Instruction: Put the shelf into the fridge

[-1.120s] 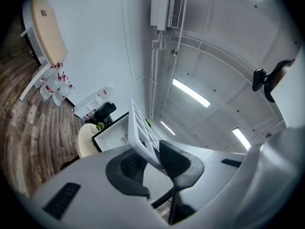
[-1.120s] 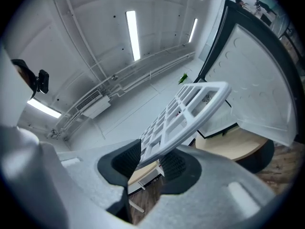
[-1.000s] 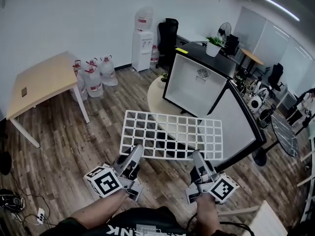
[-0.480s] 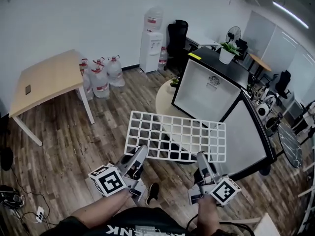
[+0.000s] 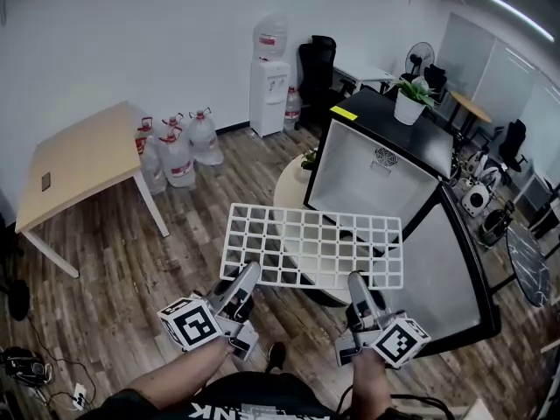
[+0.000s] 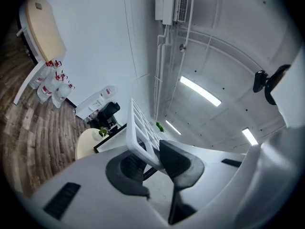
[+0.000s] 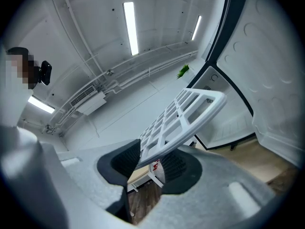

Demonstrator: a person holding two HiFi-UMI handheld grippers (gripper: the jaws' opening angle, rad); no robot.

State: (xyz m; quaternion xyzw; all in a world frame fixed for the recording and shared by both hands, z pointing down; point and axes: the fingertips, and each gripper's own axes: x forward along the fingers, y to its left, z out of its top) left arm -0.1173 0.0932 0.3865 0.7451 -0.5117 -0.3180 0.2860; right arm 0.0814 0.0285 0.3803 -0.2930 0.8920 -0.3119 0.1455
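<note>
We look from head height, forward and steeply down, over the floor (image 5: 105, 261), with the left gripper (image 5: 242, 280) and the right gripper (image 5: 357, 284) near us and the fridge (image 5: 376, 178) at far right. The left gripper view sits close behind its own jaws, rolled and tipped upward, so floor falls to its left and ceiling lights (image 6: 200, 90) to its right. The right gripper view also hugs its jaws and faces up past the fridge toward the ceiling. All three views share the shelf (image 5: 311, 245). The head view and the left gripper view also share the table (image 5: 74, 160) and the water bottles (image 5: 179, 151).
</note>
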